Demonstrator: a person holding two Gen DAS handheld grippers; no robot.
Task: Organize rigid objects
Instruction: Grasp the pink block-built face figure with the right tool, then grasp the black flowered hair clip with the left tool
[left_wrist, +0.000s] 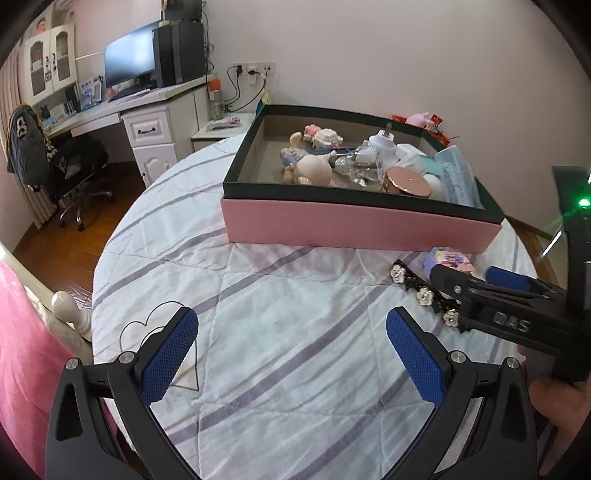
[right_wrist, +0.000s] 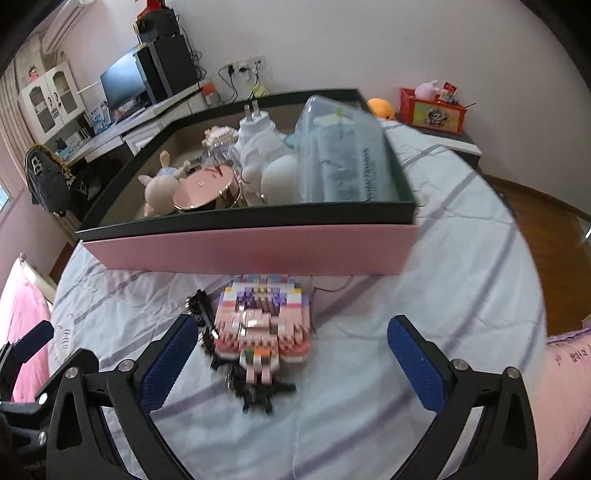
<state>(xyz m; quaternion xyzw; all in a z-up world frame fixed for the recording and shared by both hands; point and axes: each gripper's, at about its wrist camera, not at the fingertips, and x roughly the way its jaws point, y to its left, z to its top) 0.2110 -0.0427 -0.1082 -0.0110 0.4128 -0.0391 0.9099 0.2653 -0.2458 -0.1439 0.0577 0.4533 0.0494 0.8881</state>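
The brick figure (right_wrist: 258, 321) lies at mid-frame before the pink box (right_wrist: 251, 251), between the wide right gripper (right_wrist: 293, 363), untouched. Its lower edge and the hair clip (right_wrist: 207, 328) are blurred. The left gripper (left_wrist: 291, 354) is held wide, empty.

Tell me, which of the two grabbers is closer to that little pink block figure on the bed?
Right. The right gripper hangs open right over the pink block figure, while the left gripper hovers over bare quilt off to its side.

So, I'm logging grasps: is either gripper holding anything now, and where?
Nothing is held. The left gripper is open over bare quilt; the right gripper is open around the brick figure, pads not touching.
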